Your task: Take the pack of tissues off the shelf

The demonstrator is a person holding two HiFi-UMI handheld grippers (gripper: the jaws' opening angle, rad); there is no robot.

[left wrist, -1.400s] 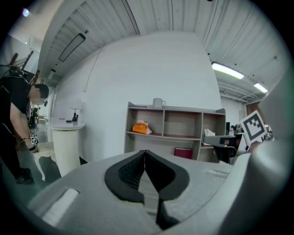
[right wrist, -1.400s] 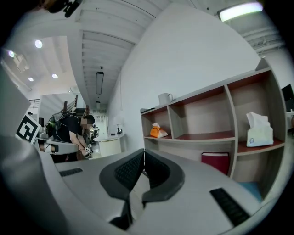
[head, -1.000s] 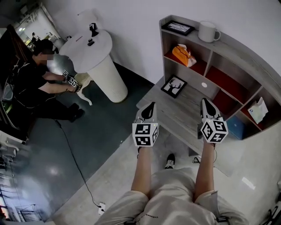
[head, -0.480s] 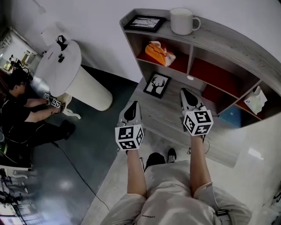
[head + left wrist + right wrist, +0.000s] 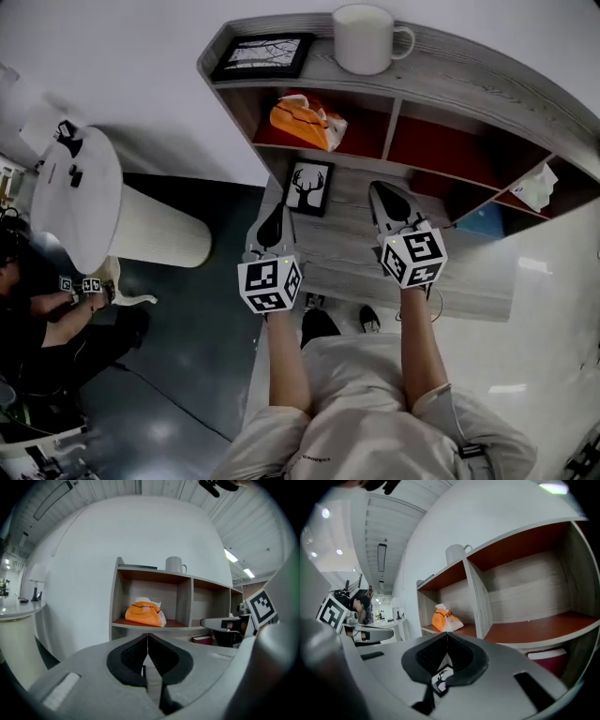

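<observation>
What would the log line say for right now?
step: tissues not taken | place: shelf, upper left | left gripper: shut, empty | right gripper: shut, empty

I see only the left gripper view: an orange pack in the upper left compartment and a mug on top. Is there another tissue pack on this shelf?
Observer: Yes, the head view shows a white pack with a tissue sticking out, at the far right of the shelf.
Operator: What is on the ledge below the orange pack?
Observer: A framed deer picture, just ahead of the left gripper.
Operator: Is the right gripper open?
Observer: No, the right gripper view shows its jaws shut with nothing held.
</observation>
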